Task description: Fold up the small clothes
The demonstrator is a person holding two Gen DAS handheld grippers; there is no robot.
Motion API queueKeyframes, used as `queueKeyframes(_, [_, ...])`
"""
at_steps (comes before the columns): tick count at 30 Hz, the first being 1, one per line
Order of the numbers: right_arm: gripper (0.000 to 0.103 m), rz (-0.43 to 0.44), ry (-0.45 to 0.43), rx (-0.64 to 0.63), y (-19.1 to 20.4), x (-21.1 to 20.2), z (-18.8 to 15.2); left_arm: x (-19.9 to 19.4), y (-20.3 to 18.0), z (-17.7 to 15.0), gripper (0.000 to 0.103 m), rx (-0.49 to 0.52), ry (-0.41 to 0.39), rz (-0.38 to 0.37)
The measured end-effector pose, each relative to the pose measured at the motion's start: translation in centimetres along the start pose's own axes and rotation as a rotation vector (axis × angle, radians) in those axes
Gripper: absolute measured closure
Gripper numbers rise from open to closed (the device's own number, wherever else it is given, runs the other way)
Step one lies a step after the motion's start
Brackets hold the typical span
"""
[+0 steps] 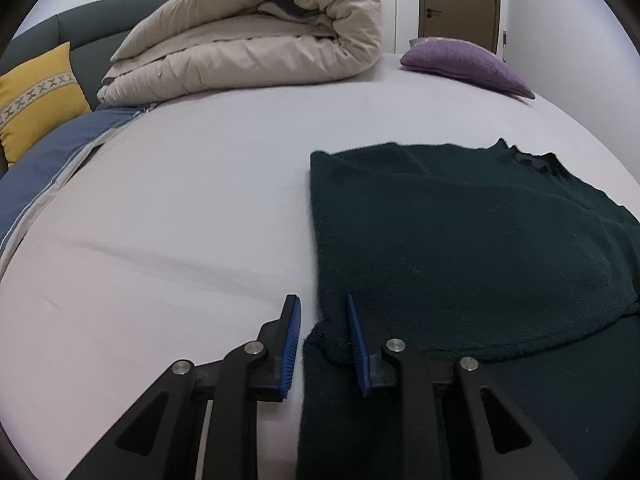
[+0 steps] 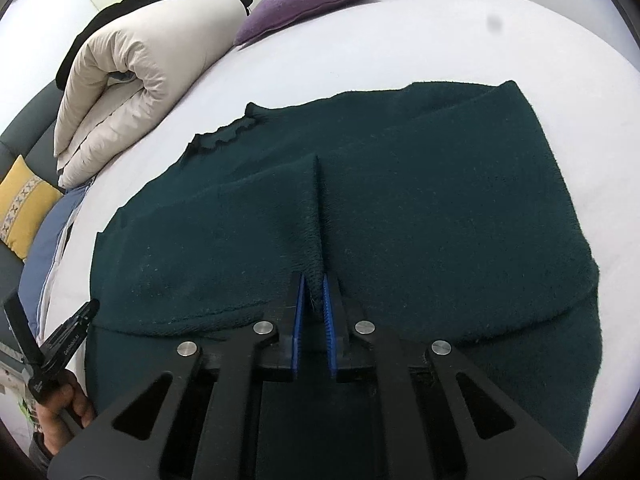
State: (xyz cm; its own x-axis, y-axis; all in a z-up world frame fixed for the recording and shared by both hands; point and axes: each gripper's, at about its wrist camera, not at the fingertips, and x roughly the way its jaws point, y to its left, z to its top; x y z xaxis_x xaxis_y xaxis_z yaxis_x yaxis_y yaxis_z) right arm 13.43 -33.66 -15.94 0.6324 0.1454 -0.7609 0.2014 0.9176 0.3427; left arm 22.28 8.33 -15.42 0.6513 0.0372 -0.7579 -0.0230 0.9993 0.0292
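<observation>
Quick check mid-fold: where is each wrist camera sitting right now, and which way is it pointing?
Left wrist: rides the left hand-held gripper, low over the pale bed sheet, facing the dark green knitted sweater's left edge; only its open blue-padded fingers show.
Right wrist: rides the right hand-held gripper, above the sweater, pinching a raised fold at its middle; the left hand-held gripper and the person's hand appear at lower left.
Shared: the sweater, rolled beige duvet, purple cushion, yellow cushion.

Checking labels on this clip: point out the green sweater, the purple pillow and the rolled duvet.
green sweater (image 2: pixel 440 200), right wrist view, flat body panel.
purple pillow (image 1: pixel 468 60), left wrist view, top face.
rolled duvet (image 1: pixel 248 52), left wrist view, outer fold.
</observation>
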Motion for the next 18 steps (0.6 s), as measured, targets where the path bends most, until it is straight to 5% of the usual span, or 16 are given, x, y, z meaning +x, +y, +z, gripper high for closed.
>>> queueKeyframes(3, [0.097,0.093,-0.005,0.106,-1.9,0.0,0.0,0.0,0.8,0.1,0.049,-0.042,0.010,0.014])
queueKeyframes(6, [0.083,0.077,-0.015,0.158,-2.3,-2.4,-0.7,-0.6,3.1,0.1,0.046,-0.133,0.038,-0.096])
queueKeyframes(8, [0.055,0.059,-0.044,0.155,-2.6,-4.7,-1.4,-1.9,4.0,-0.3,0.046,-0.157,0.052,-0.122])
queueKeyframes(11, [0.031,0.081,-0.140,0.163,-3.8,-10.8,-4.0,-5.2,4.6,-1.9,0.048,-0.131,0.057,-0.160])
queueKeyframes(18, [0.029,0.123,-0.131,0.144,-6.5,-19.0,-11.5,-12.0,7.5,-9.5,0.047,-0.156,0.140,-0.314])
